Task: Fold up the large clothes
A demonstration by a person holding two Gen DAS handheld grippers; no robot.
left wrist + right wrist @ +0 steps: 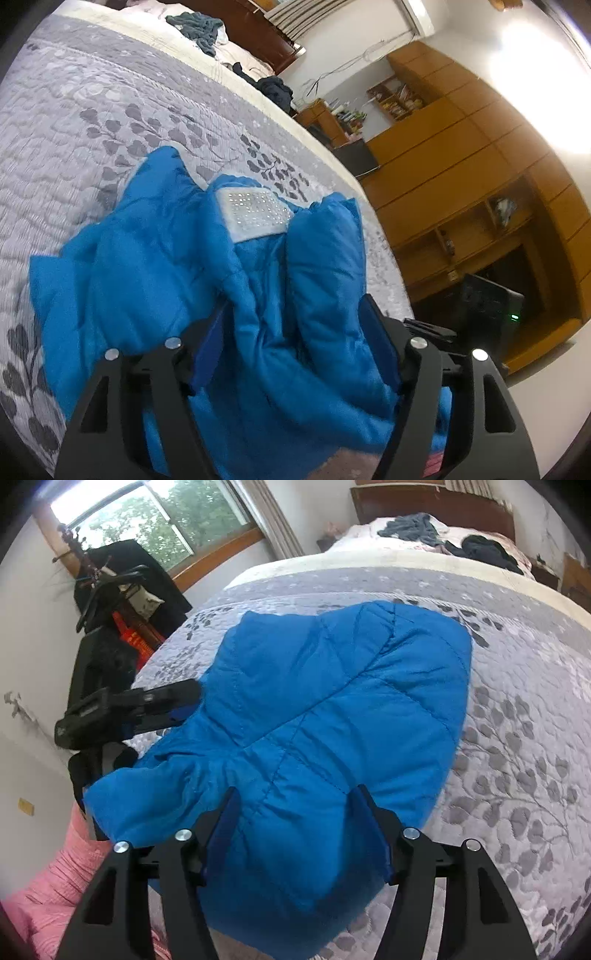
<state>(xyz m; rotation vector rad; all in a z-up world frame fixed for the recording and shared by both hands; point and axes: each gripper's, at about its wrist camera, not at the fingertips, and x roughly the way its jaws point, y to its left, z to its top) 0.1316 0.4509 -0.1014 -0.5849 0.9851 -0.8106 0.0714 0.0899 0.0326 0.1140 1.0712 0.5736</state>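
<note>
Mid-fold: both grippers, left (295, 332) and right (295, 827), stand apart astride the jacket (332, 709) on the bed (517, 738). Next, each likely needs to clamp the fabric between its fingers.

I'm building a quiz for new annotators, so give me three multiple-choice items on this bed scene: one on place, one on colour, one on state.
1. Where does the jacket lie?
A. on the grey leaf-patterned bedspread
B. on the floor
C. on a chair

2. What colour is the jacket?
A. red
B. blue
C. green

3. How do the right tongs stand?
A. shut with nothing between them
B. out of view
C. spread, with jacket fabric between the fingers

Answers: 1 A, bedspread shows all around it; 2 B, its quilted fabric is bright blue; 3 C, both fingers flank the padding.
</note>
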